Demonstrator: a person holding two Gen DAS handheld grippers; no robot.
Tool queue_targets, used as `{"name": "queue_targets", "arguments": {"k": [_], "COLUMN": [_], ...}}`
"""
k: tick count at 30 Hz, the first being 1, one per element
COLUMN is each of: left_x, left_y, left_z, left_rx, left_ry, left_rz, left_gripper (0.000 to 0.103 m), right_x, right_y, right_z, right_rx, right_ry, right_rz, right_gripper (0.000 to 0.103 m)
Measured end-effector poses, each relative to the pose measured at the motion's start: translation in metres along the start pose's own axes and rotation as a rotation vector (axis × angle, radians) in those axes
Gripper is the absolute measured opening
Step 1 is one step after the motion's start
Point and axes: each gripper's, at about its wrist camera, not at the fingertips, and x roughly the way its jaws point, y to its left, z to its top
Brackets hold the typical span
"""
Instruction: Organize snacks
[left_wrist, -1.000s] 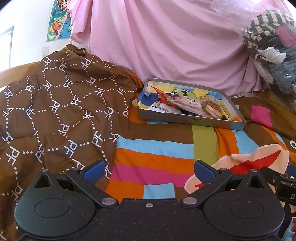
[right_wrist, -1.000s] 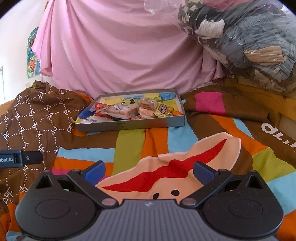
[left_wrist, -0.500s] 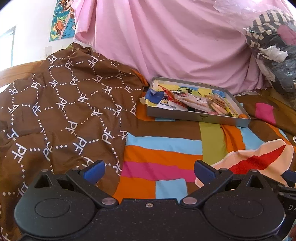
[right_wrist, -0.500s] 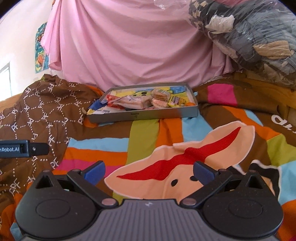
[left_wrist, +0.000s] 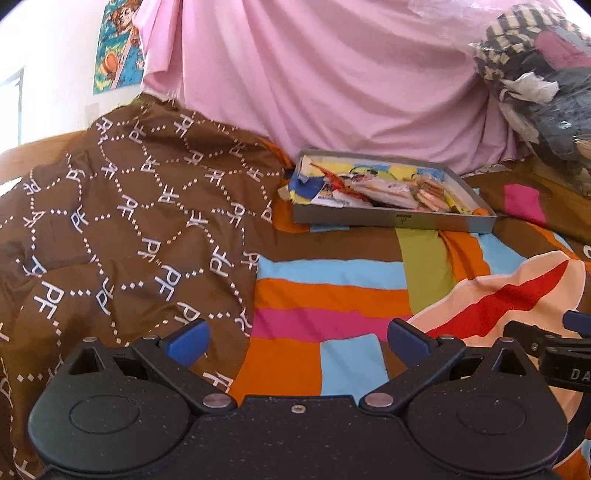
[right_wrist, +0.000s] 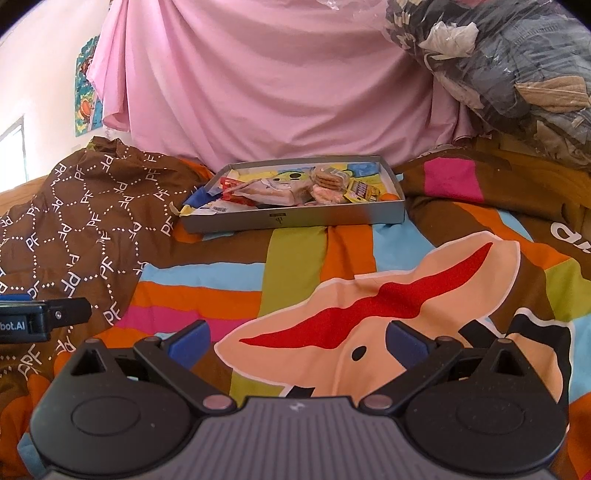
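My left tongs (left_wrist: 298, 341) and right tongs (right_wrist: 297, 341) hover wide open and empty over the bed (right_wrist: 295, 258); the snacks (right_wrist: 295, 188) lie in a tray (right_wrist: 295, 219) far ahead.

A shallow grey cardboard tray (right_wrist: 295, 220) lay flat on the striped bedspread, heaped with snack packets (right_wrist: 273, 192): round biscuits in clear wrap (right_wrist: 327, 177), a yellow packet (right_wrist: 364, 192) (at its right end), blue wrappers overhanging its left rim.
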Motion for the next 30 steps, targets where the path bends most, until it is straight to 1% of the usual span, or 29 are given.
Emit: {"name": "queue_targets", "arguments": {"k": [3,7,17,24,30], "left_x": [-0.0023,-0.0043,-0.0036,-0.0022,-0.0018], "left_y": [-0.0015,-0.0041,-0.0055,-0.0063,-0.0067], "left_z": [0.0007,0.0011,-0.0004,-0.0005,-0.0008], "left_rx": [0.0,0.011,0.018,0.023,0.026], "left_ry": [-0.007,-0.019,-0.006,0.01,0.018], "left_rz": [-0.017,-0.014,-0.012,0.023,0.027], "left_gripper": [0.102,0.101,0.1,0.1,0.1], "right_x": [-0.0001,0.0,0.0016,0.004,0.0046], "right_y": [0.001,0.0016,0.0021,0.0028,0.0033], "right_z": [-0.0004,-0.0009,-0.0027,-0.0033,-0.0036], "right_rx": [-0.005,-0.008,-0.018,-0.03,-0.037], "right_ry": [0.0,0.002,0.015,0.032,0.033], "right_rz": [0.0,0.002,0.001,-0.009,-0.011], "right_gripper": [0.103,0.103,0.103,0.103,0.103]}}
